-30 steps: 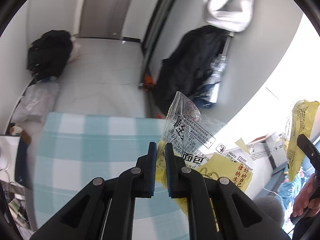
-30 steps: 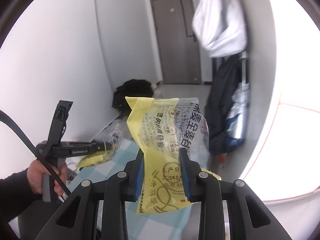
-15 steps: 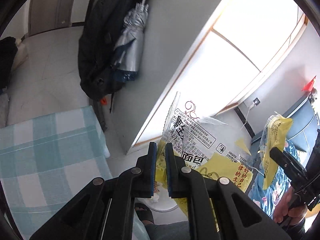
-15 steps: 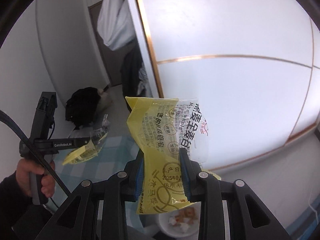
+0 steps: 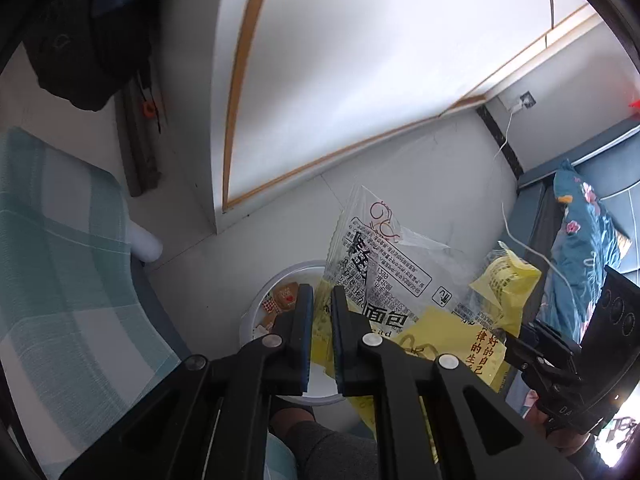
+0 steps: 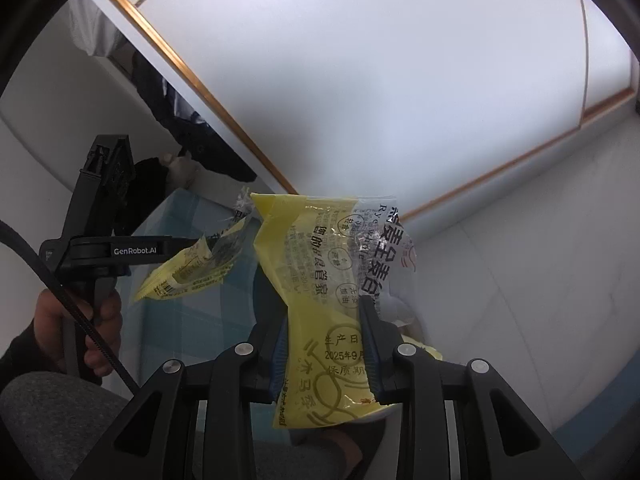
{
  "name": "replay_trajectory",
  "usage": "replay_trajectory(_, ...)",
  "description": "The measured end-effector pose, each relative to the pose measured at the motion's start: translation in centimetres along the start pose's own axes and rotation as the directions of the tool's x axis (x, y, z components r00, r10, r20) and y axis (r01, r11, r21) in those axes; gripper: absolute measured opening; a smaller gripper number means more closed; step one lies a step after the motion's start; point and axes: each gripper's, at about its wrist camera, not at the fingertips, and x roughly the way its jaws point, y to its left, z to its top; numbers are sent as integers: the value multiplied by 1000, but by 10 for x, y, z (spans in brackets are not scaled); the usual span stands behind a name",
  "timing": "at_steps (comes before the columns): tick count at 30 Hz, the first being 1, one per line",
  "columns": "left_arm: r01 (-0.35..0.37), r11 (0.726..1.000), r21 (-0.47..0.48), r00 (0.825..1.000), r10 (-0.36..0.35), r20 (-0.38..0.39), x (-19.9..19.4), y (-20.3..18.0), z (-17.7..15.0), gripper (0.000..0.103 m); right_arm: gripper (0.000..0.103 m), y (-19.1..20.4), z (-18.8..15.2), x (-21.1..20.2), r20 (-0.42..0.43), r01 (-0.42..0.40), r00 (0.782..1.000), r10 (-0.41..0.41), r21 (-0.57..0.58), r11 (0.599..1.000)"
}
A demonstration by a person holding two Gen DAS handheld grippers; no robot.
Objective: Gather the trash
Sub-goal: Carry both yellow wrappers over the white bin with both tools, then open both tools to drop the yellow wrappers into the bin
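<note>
Both hands had swung down and away from the teal-checked desk since the second before, when the cameras looked across the room toward the grey door; the views now tipped down at the pale floor.

The left claw was pinched almost shut on the edge of a clear and yellow plastic bread wrapper with black print, which hung over a round white waste bin on the floor, just off the desk's corner. Scraps of packaging already lay inside the bin.

The right claw gripped a second yellow and clear crinkled wrapper across its width, the pads pressing both sides. In the left view that wrapper hung to the right of the bin, near the first one.

A white wardrobe panel with a wooden trim stood beyond the bin, with bare floor between them. A blue flowered bedcover lay to the right, and a white cable trailed down the wall beside it. A grey-trousered knee sat at the bin's near side.
</note>
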Motion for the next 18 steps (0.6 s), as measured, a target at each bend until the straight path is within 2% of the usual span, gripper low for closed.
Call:
replay_trajectory(4, 3, 1000, 8, 996, -2, -86, 33, -1, 3, 5, 31, -26, -16, 35, -65, -35, 997, 41, 88, 996)
replay_trajectory(8, -8, 1000, -23, 984, 4, -179, 64, 4, 0, 5, 31, -45, -31, 69, -120, -60, 989, 83, 184, 981)
replay_trajectory(10, -22, 999, -43, 969, 11, -245, 79, 9, -2, 5, 31, -52, -36, 81, -136, -68, 986, 98, 214, 974)
replay_trajectory(12, -46, 997, -61, 960, 27, -278, 86, 10, -3, 5, 31, -60, -46, 88, -154, -78, 981, 118, 244, 967)
replay_trajectory(18, -34, 993, -116, 930, -11, -368, 107, 13, -6, 6, 33, -68, -47, 123, -202, -84, 968, 150, 303, 949)
